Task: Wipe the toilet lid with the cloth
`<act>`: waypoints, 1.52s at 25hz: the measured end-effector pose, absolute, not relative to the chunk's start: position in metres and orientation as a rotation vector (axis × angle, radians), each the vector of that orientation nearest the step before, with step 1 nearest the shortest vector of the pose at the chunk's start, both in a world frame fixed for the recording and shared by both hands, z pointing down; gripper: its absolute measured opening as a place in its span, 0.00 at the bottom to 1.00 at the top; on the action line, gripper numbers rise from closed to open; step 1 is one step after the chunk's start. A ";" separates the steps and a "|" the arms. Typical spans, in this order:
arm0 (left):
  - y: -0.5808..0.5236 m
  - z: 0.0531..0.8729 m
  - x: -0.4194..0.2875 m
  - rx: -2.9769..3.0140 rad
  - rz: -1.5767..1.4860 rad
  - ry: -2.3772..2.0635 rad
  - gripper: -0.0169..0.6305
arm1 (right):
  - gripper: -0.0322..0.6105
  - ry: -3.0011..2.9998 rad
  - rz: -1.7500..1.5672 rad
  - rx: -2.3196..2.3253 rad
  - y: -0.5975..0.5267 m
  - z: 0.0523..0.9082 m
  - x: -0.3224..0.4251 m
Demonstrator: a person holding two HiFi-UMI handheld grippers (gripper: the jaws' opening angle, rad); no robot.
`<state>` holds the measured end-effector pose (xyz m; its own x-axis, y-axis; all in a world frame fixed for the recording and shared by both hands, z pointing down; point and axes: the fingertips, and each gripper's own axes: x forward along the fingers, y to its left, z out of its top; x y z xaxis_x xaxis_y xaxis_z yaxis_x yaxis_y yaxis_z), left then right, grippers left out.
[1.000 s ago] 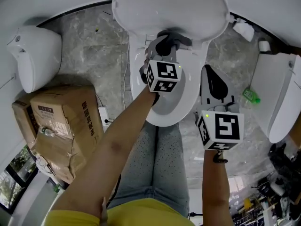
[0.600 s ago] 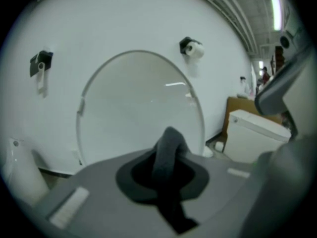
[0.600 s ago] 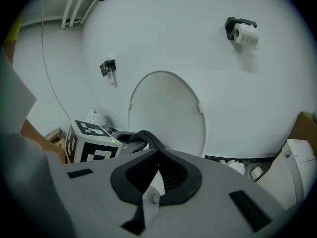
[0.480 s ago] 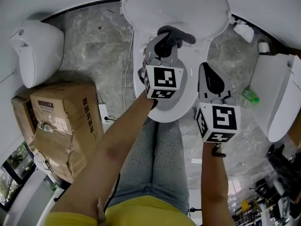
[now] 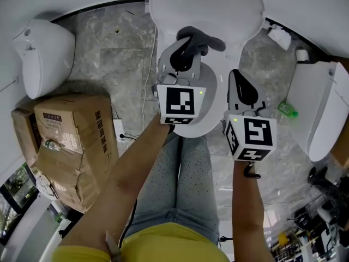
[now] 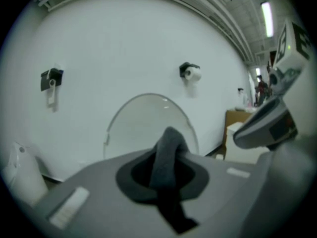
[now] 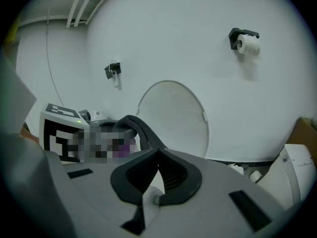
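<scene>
1. Nearby, on the floor: cardboard box (image 5: 71,141) at left, second toilet (image 5: 322,108) at right.
2. Left hand-held gripper (image 5: 185,51) clamped on grey cloth (image 5: 199,39), in front of upright toilet lid (image 5: 204,7).
3. Right hand-held gripper (image 5: 242,91) fully closed, empty.

Floor (image 5: 103,53): I see grey marbled tile.
Toilet (image 5: 207,7): stands just ahead of the fingers (image 5: 182,59) of my left gripper (image 5: 188,45).
Cardboard boxes (image 5: 68,141): well left of those fingers.
Green bottle (image 5: 288,110): right of the fingers (image 5: 248,94) of my right gripper (image 5: 240,83), beside a second white toilet (image 5: 322,113).
</scene>
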<state>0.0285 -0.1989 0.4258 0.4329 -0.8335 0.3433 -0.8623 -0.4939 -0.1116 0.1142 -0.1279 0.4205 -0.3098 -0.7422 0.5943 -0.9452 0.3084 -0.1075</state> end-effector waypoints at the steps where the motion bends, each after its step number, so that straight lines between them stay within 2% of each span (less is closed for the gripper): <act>1: -0.195 0.420 0.027 2.593 0.537 -1.542 0.06 | 0.08 -2.145 0.616 1.499 -0.127 0.418 0.113; 21: -0.155 0.305 0.010 2.691 0.295 -1.616 0.05 | 0.08 -2.196 0.496 1.555 -0.108 0.353 0.094; 38: -0.175 0.228 0.010 2.649 0.197 -1.660 0.05 | 0.08 -2.259 0.366 1.501 -0.153 0.284 0.099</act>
